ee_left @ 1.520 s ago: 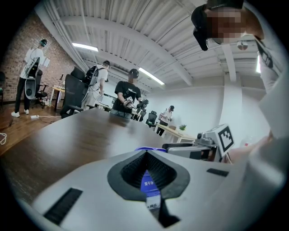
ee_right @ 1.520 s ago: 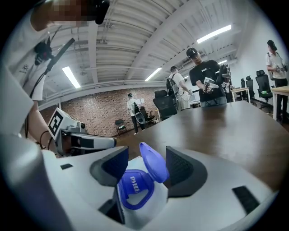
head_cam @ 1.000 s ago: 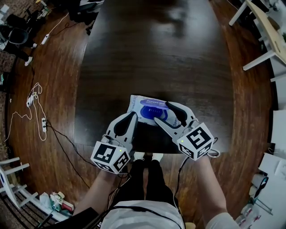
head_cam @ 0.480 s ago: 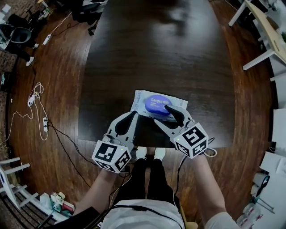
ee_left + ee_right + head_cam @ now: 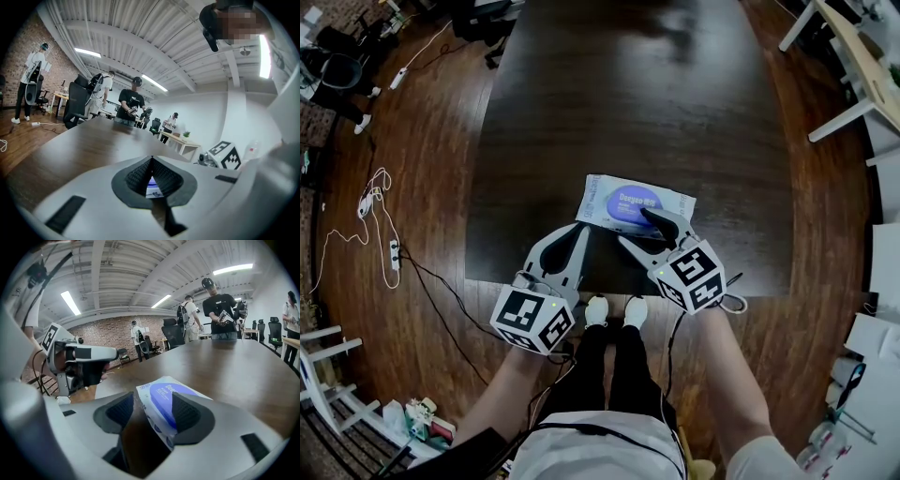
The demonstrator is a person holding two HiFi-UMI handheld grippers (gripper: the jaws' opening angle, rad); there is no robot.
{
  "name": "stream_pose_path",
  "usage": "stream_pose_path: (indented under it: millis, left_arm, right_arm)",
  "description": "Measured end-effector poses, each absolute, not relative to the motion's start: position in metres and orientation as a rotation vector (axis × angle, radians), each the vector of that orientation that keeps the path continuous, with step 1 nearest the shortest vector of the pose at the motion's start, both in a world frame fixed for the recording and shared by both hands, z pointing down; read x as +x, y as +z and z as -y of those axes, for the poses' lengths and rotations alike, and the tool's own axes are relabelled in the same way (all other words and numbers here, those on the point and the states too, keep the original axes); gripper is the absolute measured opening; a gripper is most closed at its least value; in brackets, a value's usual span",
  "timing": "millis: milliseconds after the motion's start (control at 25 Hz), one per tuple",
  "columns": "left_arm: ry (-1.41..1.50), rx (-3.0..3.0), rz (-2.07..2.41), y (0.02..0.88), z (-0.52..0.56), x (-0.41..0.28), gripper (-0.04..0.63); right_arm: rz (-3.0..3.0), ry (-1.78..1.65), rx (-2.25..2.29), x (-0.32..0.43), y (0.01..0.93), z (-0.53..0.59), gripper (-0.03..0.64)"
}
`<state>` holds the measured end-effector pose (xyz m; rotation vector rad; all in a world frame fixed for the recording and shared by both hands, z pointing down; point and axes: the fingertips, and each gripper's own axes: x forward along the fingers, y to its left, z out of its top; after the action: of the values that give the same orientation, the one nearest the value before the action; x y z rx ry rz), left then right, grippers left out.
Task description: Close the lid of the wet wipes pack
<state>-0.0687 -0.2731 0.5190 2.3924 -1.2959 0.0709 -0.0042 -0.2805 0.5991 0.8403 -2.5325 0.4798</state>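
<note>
The wet wipes pack (image 5: 636, 202) lies flat near the front edge of the dark wooden table (image 5: 628, 94); it is white, and its blue oval lid (image 5: 636, 200) is down flat. My right gripper (image 5: 641, 232) is open at the pack's near side, with one dark pad resting on the lid's near right part. In the right gripper view the pack (image 5: 164, 399) has its near corner between the spread jaws of that gripper (image 5: 152, 400). My left gripper (image 5: 582, 231) is shut and holds nothing, just left of the pack; the left gripper (image 5: 151, 160) shows a sliver of the pack (image 5: 152, 186) below its pads.
The table's front edge (image 5: 609, 286) runs just under both grippers, with the person's shoes (image 5: 614, 311) below it. Cables and a power strip (image 5: 392, 255) lie on the wood floor at left. White tables (image 5: 853, 66) stand at right. Several people stand beyond the table's far end.
The blue lid stood open one second ago and now lies shut on the pack. My right gripper's pad stays on the lid; the left gripper has kept its place.
</note>
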Motion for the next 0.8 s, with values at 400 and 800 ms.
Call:
stream_pose_path:
  millis: [400,800]
  left_arm:
    - [0.067,2.397,1.298,0.515,0.272,-0.073,0.002]
    - [0.064,2.406,1.296,0.512,0.274,-0.071,0.002]
  right_arm:
    - [2.449,0.447,0.787,-0.013,0.617,0.277,0.245]
    - [2.430,0.471,0.785,-0.012,0.623,0.278,0.245]
